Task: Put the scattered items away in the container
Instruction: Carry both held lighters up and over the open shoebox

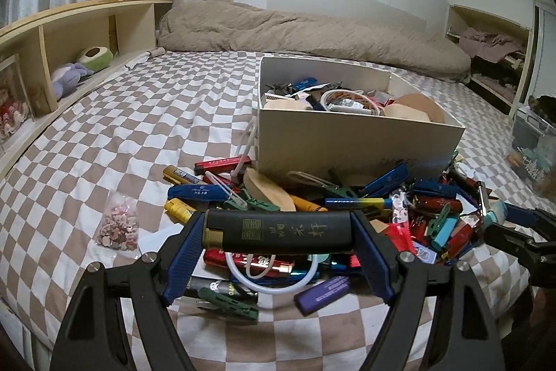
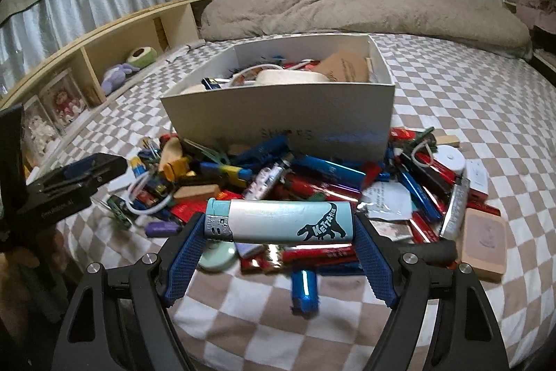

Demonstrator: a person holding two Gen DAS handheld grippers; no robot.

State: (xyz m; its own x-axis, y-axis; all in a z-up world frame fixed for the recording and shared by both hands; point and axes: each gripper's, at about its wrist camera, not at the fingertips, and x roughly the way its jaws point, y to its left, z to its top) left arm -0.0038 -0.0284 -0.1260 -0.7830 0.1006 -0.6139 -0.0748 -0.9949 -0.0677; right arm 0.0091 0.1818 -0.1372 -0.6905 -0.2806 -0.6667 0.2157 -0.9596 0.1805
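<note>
Black plastic fills the grip of our left gripper (image 1: 278, 232): a black lighter (image 1: 278, 230) with gold lettering lies crosswise, pinched end to end between the blue pads, lifted above the pile of lighters and pegs (image 1: 347, 207). The left wrist view alone shows, at its left, a small clear bag of pink bits (image 1: 118, 226) lying apart on the checked bedsheet (image 1: 139, 113). Further along it shows a white cable loop (image 1: 274, 270) under the held lighter and a purple lighter (image 1: 325, 292) just in front of the pile. Behind the pile stands the white box (image 1: 361, 141), already holding a jumble of items, its near wall touching the heap. At the far right edge we glimpse our right gripper (image 1: 504, 218) from the side, a pale blue end showing between its fingers.

From the right wrist view we see what that is: our right gripper (image 2: 279, 226) clamps a pale blue lighter (image 2: 279, 221) printed with a dark dinosaur, also held lengthwise between the pads, above the heap. Only this view shows the box (image 2: 278, 124) square on, a blue lighter (image 2: 304, 291) lying alone nearest us, and, at the right of the pile, a tan rectangular block (image 2: 484, 240) and a round white case (image 2: 450, 159). Our left gripper (image 2: 93, 169) appears at the left edge, side on.
</note>
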